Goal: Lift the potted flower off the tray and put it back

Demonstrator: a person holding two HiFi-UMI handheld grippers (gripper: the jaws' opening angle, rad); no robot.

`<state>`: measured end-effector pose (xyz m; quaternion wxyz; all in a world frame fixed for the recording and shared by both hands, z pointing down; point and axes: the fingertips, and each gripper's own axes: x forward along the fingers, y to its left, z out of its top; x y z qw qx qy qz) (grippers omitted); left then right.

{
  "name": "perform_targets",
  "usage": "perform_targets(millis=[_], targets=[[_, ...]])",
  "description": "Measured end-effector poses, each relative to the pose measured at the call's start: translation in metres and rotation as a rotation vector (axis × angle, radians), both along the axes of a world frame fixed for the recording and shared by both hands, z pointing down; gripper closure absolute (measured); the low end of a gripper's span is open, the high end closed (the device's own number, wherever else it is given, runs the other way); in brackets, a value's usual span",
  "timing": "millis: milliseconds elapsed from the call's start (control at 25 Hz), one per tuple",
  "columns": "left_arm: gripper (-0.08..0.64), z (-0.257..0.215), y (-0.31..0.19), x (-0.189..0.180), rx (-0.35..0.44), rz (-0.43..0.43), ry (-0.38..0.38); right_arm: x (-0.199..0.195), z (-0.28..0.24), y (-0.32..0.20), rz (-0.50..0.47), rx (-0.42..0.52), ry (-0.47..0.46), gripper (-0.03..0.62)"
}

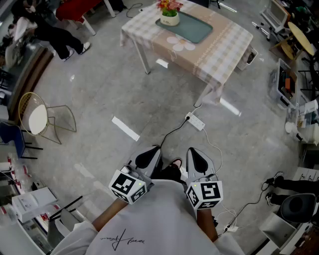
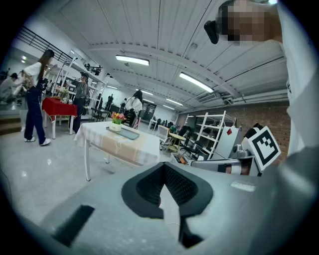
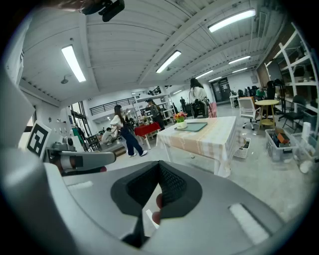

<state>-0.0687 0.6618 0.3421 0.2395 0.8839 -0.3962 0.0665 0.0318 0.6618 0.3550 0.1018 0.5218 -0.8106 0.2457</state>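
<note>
The potted flower (image 1: 169,14), pink and yellow blooms in a white pot, stands on the near end of a grey-green tray (image 1: 194,29) on a checked-cloth table (image 1: 209,55) far ahead. My left gripper (image 1: 148,157) and right gripper (image 1: 199,159) are held side by side close to my body, over the floor and well short of the table. Both are shut with nothing between the jaws. In the left gripper view the flower (image 2: 116,121) and tray (image 2: 127,133) are small beyond the closed jaws. The right gripper view shows the flower (image 3: 179,119) on the tray (image 3: 195,126) in the distance.
A power strip (image 1: 195,121) with a cable and a white strip (image 1: 125,128) lie on the floor between me and the table. A wire chair (image 1: 37,119) stands left. People stand near a red table (image 2: 59,106). Shelves and boxes line the right side.
</note>
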Motion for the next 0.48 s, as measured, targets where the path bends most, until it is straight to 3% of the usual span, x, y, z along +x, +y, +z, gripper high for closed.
perform_targets(millis=[480], targets=[[0.555, -0.012, -0.053, -0.059, 0.069, -0.015, 0.015, -0.061, -0.014, -0.042, -0.012, 0.061, 0.038, 0.588]])
